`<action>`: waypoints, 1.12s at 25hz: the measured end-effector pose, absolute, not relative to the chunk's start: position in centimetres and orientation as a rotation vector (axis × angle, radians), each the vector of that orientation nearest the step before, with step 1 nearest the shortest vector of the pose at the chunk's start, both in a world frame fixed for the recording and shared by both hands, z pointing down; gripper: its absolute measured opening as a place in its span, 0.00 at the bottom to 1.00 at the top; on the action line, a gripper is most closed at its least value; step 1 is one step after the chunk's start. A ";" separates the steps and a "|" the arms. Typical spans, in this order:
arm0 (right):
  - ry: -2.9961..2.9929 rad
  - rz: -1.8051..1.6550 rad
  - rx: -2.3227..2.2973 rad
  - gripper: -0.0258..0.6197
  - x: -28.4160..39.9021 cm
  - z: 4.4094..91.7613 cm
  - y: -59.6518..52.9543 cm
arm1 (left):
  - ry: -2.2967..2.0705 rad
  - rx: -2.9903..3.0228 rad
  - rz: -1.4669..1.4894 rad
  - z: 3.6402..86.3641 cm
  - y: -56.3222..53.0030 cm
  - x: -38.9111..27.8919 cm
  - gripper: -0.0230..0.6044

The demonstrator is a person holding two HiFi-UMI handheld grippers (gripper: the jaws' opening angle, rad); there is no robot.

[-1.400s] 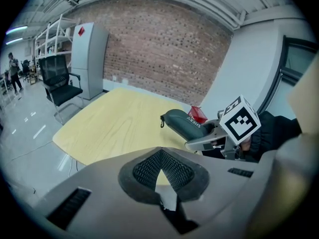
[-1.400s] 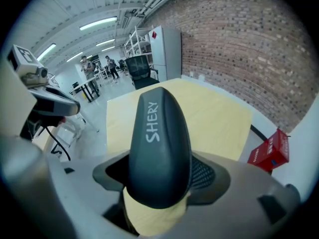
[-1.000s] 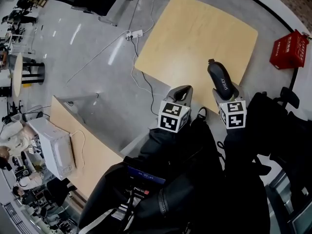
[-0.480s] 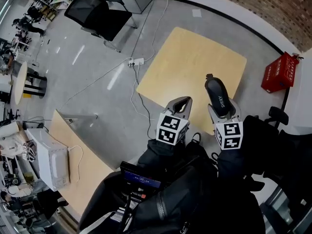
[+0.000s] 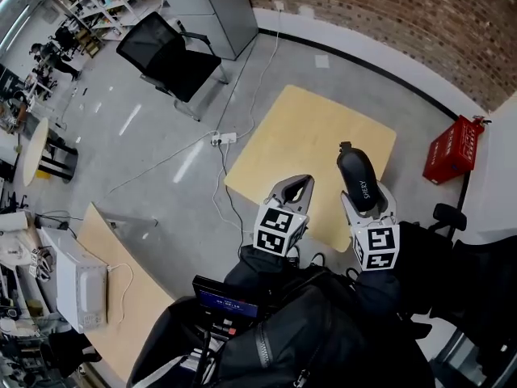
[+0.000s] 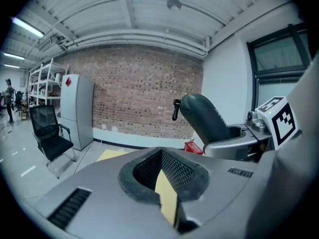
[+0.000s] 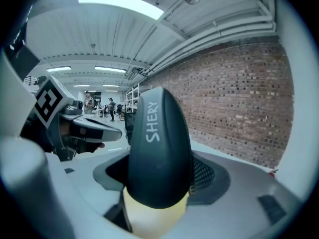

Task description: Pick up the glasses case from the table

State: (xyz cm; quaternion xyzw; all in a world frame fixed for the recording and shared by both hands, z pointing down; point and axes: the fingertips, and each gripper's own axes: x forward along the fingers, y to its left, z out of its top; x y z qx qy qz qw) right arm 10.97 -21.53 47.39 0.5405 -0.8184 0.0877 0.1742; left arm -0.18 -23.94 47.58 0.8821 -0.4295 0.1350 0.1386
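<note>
**Case in right gripper, clear of the tabletop**

- Nearest the camera: the person's dark clothing (image 5: 323, 330) fills the bottom of the head view.
- Just beyond it are the two marker cubes, left (image 5: 279, 230) and right (image 5: 374, 247), side by side and apart.
- Left gripper (image 5: 295, 186): fingers pressed together at the tips. Only the mesh-lined hollow and a thin slit are open between them, and a sliver of pale wood shows through. Nothing is held.
- Right gripper (image 5: 365, 205): fingers pinch the glasses case (image 5: 358, 180) at its near end.
- The case is dark and rounded, with "SHERY" printed in white along its top. It juts forward past the fingertips, with a small clasp or loop at its far tip.
- In the left gripper view the case shows against the far wall, tilted upward and held in the air.
- Below and beyond: the tabletop (image 5: 311, 140), pale wood with rounded corners and nothing on it. In the head view the case overlaps its near right edge. It stands on grey floor (image 5: 145, 176).
- Farther out on the floor:
  - a white power strip (image 5: 224, 138) with trailing cables, left of the tabletop
  - a red crate (image 5: 451, 150), to the right
  - a black office chair (image 5: 166, 55), beyond on the left, near a grey cabinet (image 5: 206, 2)
- Farthest: the brick wall (image 5: 420, 31).
</note>
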 end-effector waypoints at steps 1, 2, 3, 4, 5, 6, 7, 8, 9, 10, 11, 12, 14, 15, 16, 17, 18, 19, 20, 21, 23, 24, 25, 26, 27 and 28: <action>-2.330 0.226 1.541 0.56 10.9 46.6 -21.7 | -1.245 2.564 0.377 46.9 -24.1 -0.1 0.04; -2.342 0.204 1.549 0.56 10.7 45.8 -21.8 | -1.249 2.579 0.363 46.3 -24.3 0.0 0.04; -2.357 0.186 1.557 0.56 10.7 45.0 -22.0 | -1.251 2.593 0.349 45.7 -24.5 0.1 0.04; -2.373 0.169 1.567 0.56 10.6 44.1 -22.2 | -1.253 2.608 0.335 45.1 -24.8 0.3 0.04; -2.388 0.153 1.577 0.56 10.6 43.2 -22.3 | -1.254 2.622 0.321 44.4 -24.9 0.5 0.04; -2.401 0.136 1.587 0.56 10.6 42.4 -22.3 | -1.255 2.636 0.308 43.8 -25.0 0.7 0.04; -2.411 0.116 1.596 0.56 10.6 41.5 -22.4 | -1.256 2.650 0.295 43.1 -25.1 0.8 0.04; -2.418 0.095 1.604 0.56 10.6 40.7 -22.4 | -1.257 2.664 0.282 42.4 -25.1 0.9 0.04; -2.424 0.075 1.612 0.56 10.6 39.9 -22.6 | -1.259 2.678 0.269 41.7 -25.3 1.0 0.04; -2.430 0.056 1.619 0.56 10.5 39.2 -22.7 | -1.261 2.691 0.258 41.1 -25.4 1.0 0.04; -2.435 0.040 1.626 0.56 10.5 38.5 -22.9 | -1.265 2.705 0.248 40.5 -25.6 1.0 0.04; -2.440 0.025 1.633 0.56 10.5 37.9 -23.1 | -1.268 2.718 0.238 40.0 -25.8 1.1 0.04; -2.450 -0.004 1.646 0.56 10.6 36.8 -23.2 | -1.277 2.743 0.212 39.0 -25.9 1.2 0.04; -2.455 -0.020 1.652 0.56 10.6 36.3 -23.2 | -1.282 2.756 0.198 38.4 -26.0 1.2 0.04; -2.460 -0.038 1.657 0.56 10.5 35.7 -23.2 | -1.287 2.771 0.183 37.9 -26.0 1.2 0.04; -2.464 -0.057 1.662 0.56 10.5 35.0 -23.3 | -1.292 2.785 0.169 37.3 -26.0 1.2 0.04; -2.467 -0.076 1.667 0.56 10.4 34.5 -23.3 | -1.295 2.800 0.154 36.7 -26.1 1.3 0.04; -2.469 -0.093 1.673 0.56 10.4 34.0 -23.3 | -1.295 2.815 0.137 36.2 -26.0 1.3 0.04; -2.470 -0.109 1.678 0.56 10.3 33.6 -23.3 | -1.293 2.831 0.121 35.7 -26.0 1.4 0.04; -2.471 -0.122 1.684 0.56 10.3 33.3 -23.3 | -1.290 2.847 0.106 35.4 -25.9 1.5 0.04; -2.475 -0.143 1.696 0.56 10.2 32.9 -23.3 | -1.288 2.875 0.083 34.8 -25.8 1.7 0.04; -2.477 -0.153 1.702 0.56 10.2 32.7 -23.3 | -1.288 2.888 0.071 34.5 -25.8 1.7 0.04; -2.478 -0.164 1.708 0.56 10.2 32.6 -23.3 | -1.289 2.901 0.060 34.2 -25.8 1.8 0.04; -2.476 -0.178 1.713 0.56 10.2 32.5 -23.3 | -1.289 2.914 0.049 34.0 -25.7 1.8 0.04; -2.471 -0.193 1.718 0.56 10.2 32.5 -23.4 | -1.287 2.925 0.040 33.8 -25.7 1.8 0.04; -2.467 -0.204 1.721 0.56 10.2 32.4 -23.4 | -1.284 2.935 0.034 33.6 -25.7 1.8 0.04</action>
